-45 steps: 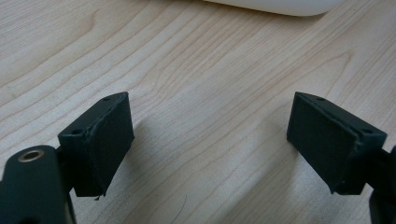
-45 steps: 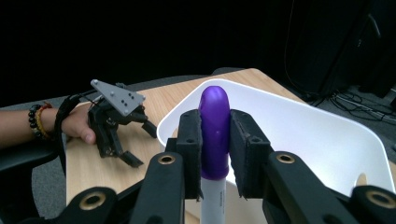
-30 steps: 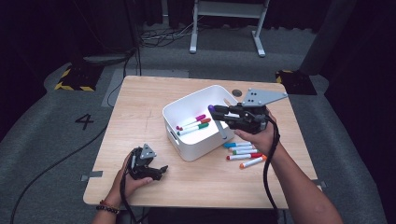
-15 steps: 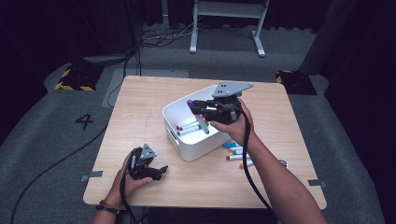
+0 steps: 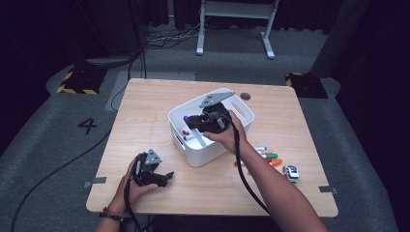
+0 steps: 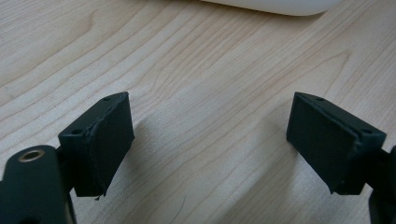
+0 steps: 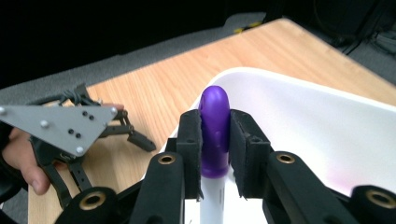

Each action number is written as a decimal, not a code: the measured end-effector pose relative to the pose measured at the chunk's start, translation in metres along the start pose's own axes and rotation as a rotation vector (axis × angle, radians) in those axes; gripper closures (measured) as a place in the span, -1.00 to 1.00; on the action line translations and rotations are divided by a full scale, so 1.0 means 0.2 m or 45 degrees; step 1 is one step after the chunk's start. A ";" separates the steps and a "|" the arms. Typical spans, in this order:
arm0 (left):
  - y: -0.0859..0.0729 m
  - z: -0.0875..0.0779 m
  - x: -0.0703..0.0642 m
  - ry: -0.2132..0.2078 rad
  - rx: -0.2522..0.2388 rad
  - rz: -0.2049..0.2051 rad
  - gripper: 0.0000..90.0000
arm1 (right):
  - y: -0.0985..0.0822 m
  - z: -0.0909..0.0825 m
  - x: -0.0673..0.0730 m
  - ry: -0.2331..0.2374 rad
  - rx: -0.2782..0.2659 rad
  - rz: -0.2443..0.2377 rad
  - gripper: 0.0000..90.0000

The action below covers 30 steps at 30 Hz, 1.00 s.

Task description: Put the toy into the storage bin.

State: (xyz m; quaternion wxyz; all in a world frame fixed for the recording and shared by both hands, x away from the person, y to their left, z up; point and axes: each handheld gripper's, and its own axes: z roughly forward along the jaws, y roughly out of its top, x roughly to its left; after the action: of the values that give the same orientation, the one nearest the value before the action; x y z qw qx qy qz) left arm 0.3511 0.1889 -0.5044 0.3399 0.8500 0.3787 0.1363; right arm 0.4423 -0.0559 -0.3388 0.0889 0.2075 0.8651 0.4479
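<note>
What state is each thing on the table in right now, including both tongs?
Right tongs: shut on the purple-capped marker, over the white bin.
Purple-capped marker: capped, clamped by its cap between the pads.
White bin: upright, open-topped, markers lying inside.
Left tongs: open, nothing between the pads, low over the table.
Loose markers: capped, lying on the table beside the bin.
Toy car: upright on the table, apart from the markers.

high view: above near edge, facing forward-down on whole table [image 5: 145, 111]; left gripper view: close, down at tabletop; right gripper view: close, over white bin [image 7: 327, 121]; shared: table, bin
</note>
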 end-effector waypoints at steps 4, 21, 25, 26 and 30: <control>0.00 0.00 0.00 -0.002 -0.001 -0.003 -0.67 | -0.02 0.05 0.00 -0.005 0.064 0.014 0.74; 0.00 0.00 0.00 0.001 0.001 0.000 -0.67 | -0.07 0.13 -0.02 -0.046 0.177 0.038 0.86; 0.00 0.00 0.00 0.001 0.003 0.003 -0.67 | -0.08 0.07 -0.03 -0.038 0.128 0.025 0.79; 0.00 0.00 0.00 0.001 0.001 -0.001 -0.67 | -0.08 0.05 -0.03 -0.048 0.124 0.014 0.78; 0.00 0.00 0.00 0.001 0.001 0.001 -0.67 | -0.11 -0.08 -0.03 -0.073 0.069 -0.013 0.69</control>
State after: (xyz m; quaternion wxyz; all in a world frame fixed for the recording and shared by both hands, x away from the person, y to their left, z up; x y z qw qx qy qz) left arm 0.3510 0.1890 -0.5040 0.3392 0.8502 0.3787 0.1366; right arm 0.4364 -0.0811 -0.3473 0.1104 0.2183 0.8750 0.4177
